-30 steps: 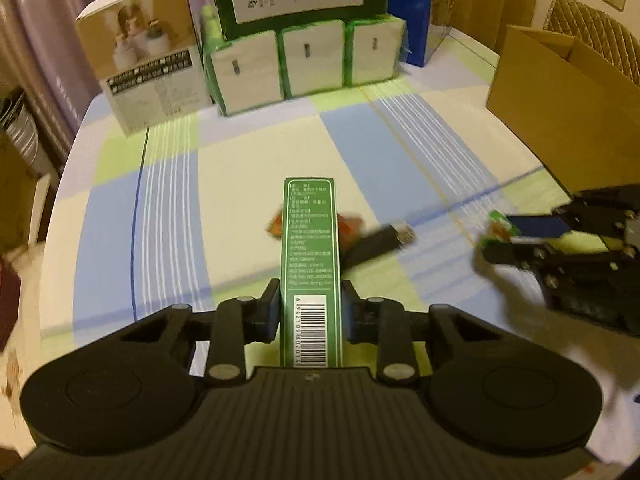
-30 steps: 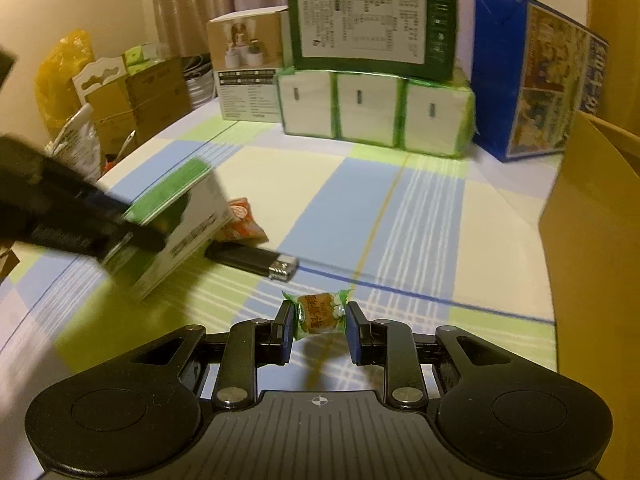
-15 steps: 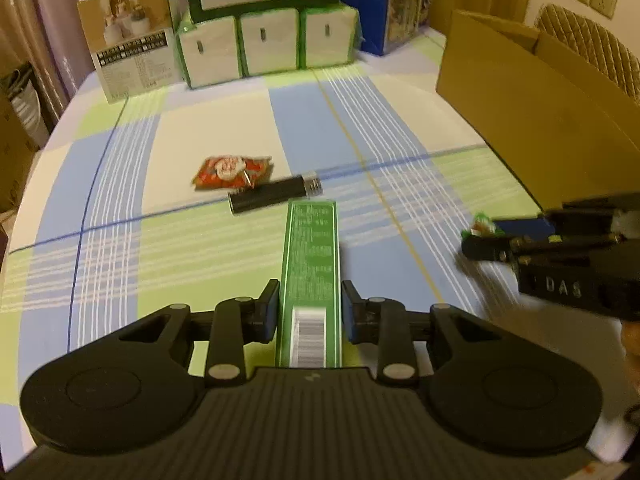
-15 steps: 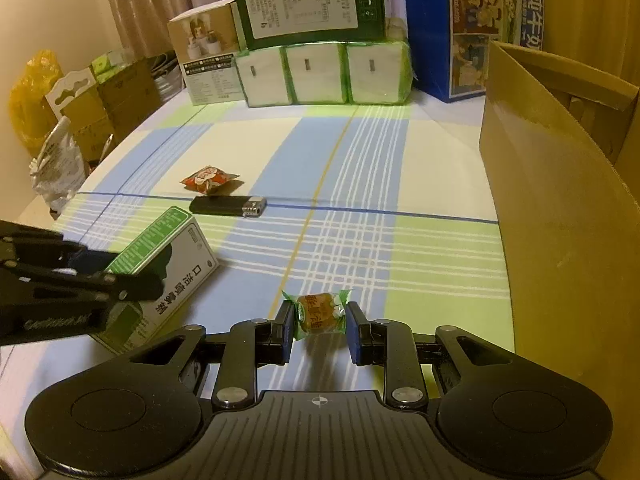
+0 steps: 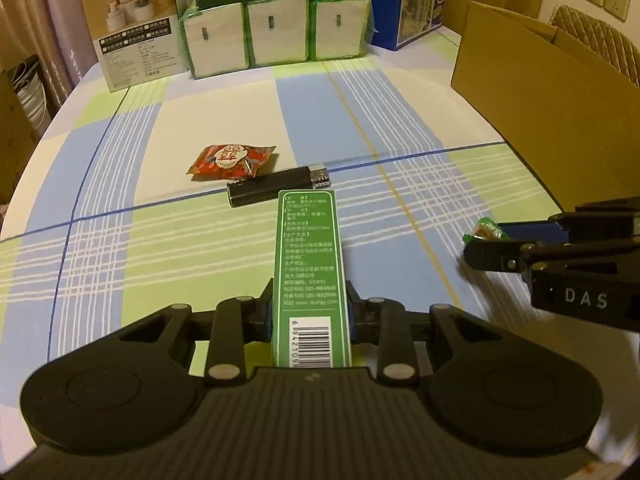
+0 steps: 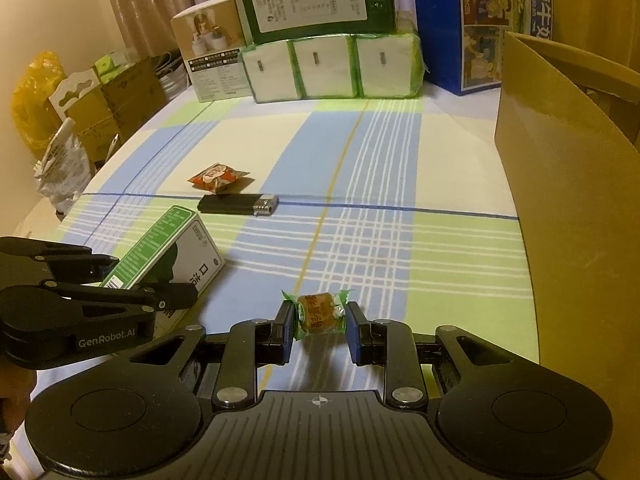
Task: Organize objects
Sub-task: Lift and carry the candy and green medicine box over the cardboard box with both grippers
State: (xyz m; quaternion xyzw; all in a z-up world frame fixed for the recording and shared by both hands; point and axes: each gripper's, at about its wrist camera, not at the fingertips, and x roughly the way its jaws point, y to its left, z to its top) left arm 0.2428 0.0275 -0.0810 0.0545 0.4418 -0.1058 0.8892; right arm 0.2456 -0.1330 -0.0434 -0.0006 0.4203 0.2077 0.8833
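Candy (image 6: 320, 314), light and crinkly, sits pinched by its wrapper ends in the right gripper (image 6: 319, 328); left gripper (image 5: 308, 312) clamps the stiff, light carton (image 5: 309, 256) mid-length, both above the table's near edge

open cloth ahead past lighter (image 5: 276, 187) and snack packet (image 5: 232, 161); cardboard box (image 6: 568, 184) walls the right (boxes behind).
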